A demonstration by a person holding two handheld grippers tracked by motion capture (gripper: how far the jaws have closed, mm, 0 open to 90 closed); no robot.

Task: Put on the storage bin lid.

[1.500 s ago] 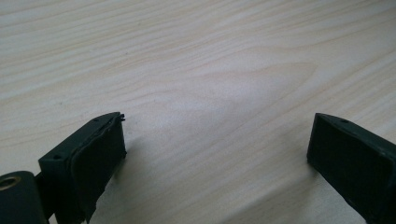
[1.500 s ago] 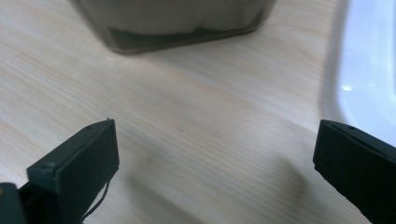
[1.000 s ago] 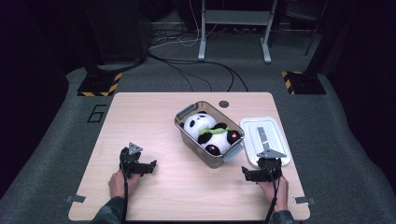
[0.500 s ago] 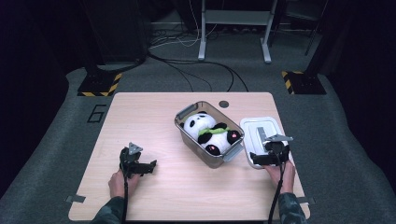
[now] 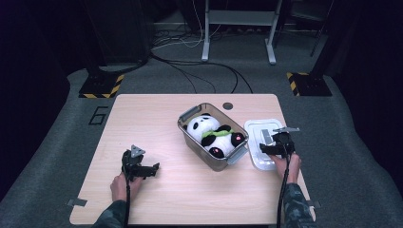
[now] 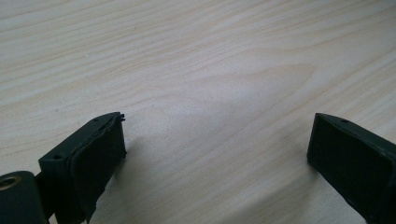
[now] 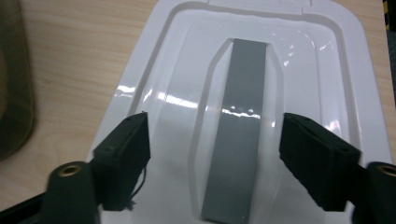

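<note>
Your right gripper [image 7: 212,140] hangs over the white lid [image 7: 177,70], jaws spread wide either side of its grey strip [image 7: 238,126], possibly not touching. The lid [image 5: 264,142] lies at 3 o'clock of the bin [image 5: 190,135]. Your left gripper [image 6: 215,140] gapes above bare table [image 6: 196,56].

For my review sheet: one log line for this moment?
right gripper: open over white lid | left gripper: open, above table | panda in bin

High view overlooking whole table [image 5: 142,118], right gripper view close above white lid [image 7: 261,93], probably shared
</note>
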